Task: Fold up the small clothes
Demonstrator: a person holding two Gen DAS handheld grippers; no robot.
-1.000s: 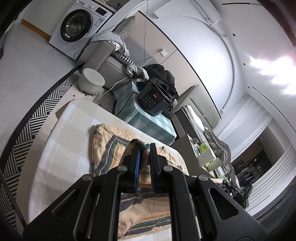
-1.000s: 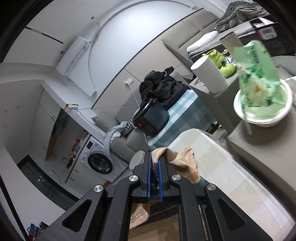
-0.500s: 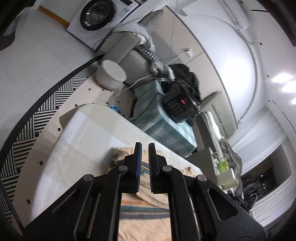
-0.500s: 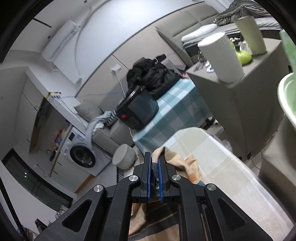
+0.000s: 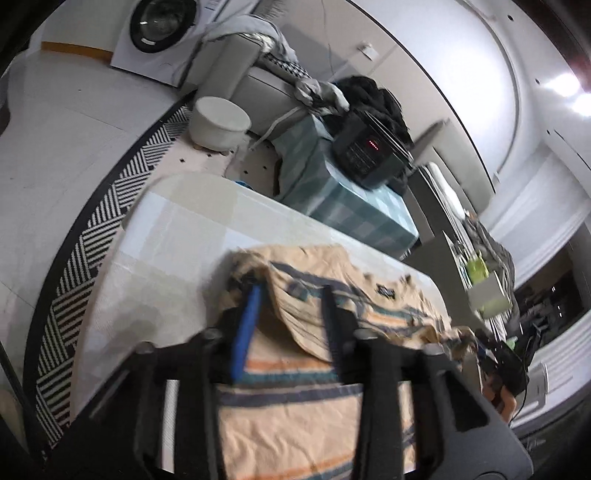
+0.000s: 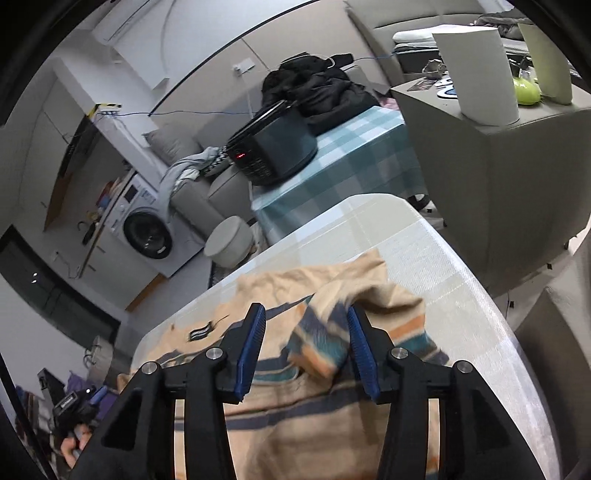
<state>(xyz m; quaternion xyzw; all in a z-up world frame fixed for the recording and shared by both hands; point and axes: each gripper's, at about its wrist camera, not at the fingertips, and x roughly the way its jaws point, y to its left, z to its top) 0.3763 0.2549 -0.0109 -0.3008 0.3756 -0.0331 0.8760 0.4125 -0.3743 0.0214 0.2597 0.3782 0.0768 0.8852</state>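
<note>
A peach garment (image 5: 295, 406) with blue, teal and orange stripes lies on the white table (image 5: 177, 236), its far part folded over towards me. My left gripper (image 5: 290, 295) hovers low over the fold; its jaws are opening and the folded edge lies loose between the fingers, not pressed. In the right wrist view the garment (image 6: 314, 424) shows a sleeve-like corner slumping between the blue pads (image 6: 255, 343). My right gripper (image 6: 306, 312) is also opening, with the cloth free of the pads. The table (image 6: 424, 258) shows bare beyond the garment.
Behind the table stands a lower one in checked cloth with a black cooker (image 5: 365, 151) on it. A white round stool (image 5: 218, 122), a washing machine (image 5: 159, 26) and a striped rug (image 5: 92, 251) lie to the left. A grey cabinet (image 6: 517, 166) carries a white cylinder (image 6: 476, 74).
Both grippers came down towards the table with the garment's edge, then opened and let it go. The carried edge now rests folded over the rest of the garment.
</note>
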